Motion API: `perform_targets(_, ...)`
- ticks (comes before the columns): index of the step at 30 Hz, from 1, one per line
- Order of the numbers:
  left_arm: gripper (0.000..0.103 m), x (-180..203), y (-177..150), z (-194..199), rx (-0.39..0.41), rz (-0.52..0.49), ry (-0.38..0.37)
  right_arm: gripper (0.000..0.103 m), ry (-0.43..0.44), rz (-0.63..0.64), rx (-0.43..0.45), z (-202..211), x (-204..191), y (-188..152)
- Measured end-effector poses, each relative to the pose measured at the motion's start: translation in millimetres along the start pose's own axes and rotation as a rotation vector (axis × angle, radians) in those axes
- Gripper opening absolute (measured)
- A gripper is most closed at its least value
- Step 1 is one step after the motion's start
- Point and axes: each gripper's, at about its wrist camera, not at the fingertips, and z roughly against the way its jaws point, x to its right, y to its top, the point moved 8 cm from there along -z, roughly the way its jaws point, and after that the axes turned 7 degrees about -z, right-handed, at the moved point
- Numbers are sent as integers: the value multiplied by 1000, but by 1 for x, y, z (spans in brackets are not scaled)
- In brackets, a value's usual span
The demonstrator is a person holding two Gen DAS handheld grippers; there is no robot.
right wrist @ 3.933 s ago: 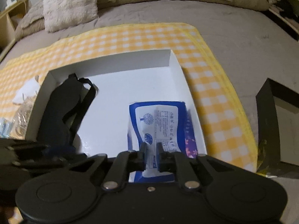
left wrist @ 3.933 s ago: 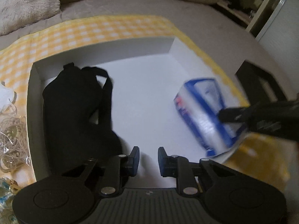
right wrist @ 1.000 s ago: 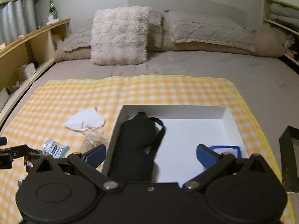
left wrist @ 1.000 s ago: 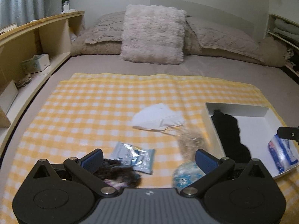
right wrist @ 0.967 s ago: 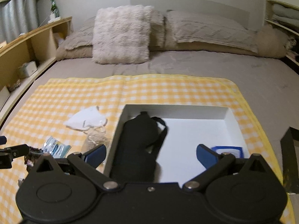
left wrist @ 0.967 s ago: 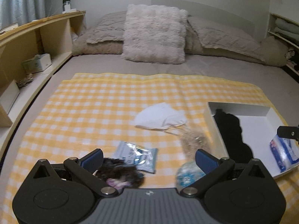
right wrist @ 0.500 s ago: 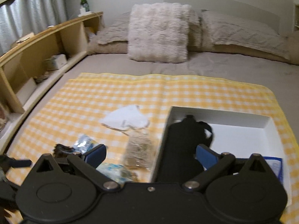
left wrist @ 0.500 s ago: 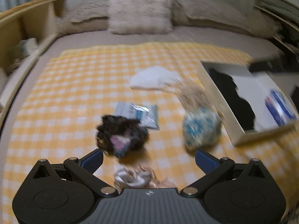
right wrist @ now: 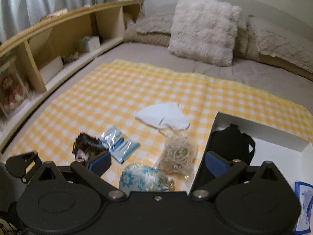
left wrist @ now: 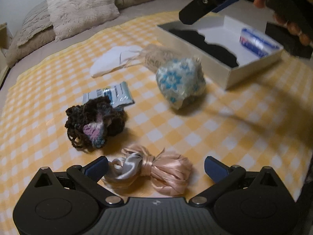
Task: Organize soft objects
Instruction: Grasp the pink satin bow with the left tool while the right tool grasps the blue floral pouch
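Note:
My left gripper is open, low over a pink and grey satin scrunchie that lies between its fingers on the yellow checked cloth. Beyond lie a dark knitted scrunchie, a silver-blue sachet, a blue-patterned pouch, a bag of rubber bands and a white mask. The white box holds a black pouch and a blue tissue pack. My right gripper is open and empty, above the patterned pouch beside the box.
The cloth lies on a grey bed with a fluffy pillow at the head. A wooden shelf unit runs along the left side. The right gripper's body hangs over the box in the left wrist view.
My left gripper has dropped and moved towards the near edge, bringing the satin scrunchie between its open fingers. My right gripper has swung left from the box to over the loose items.

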Motion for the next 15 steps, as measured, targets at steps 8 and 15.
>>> perform_targets(8,84,-8,-9,-17,-67,-44,24,103,6,-3,-97,-29,-3,-12)
perform_targets(15,67,-10,-11,-18,-109,-41,-15,97,15,10,-247,-57,-12,-29)
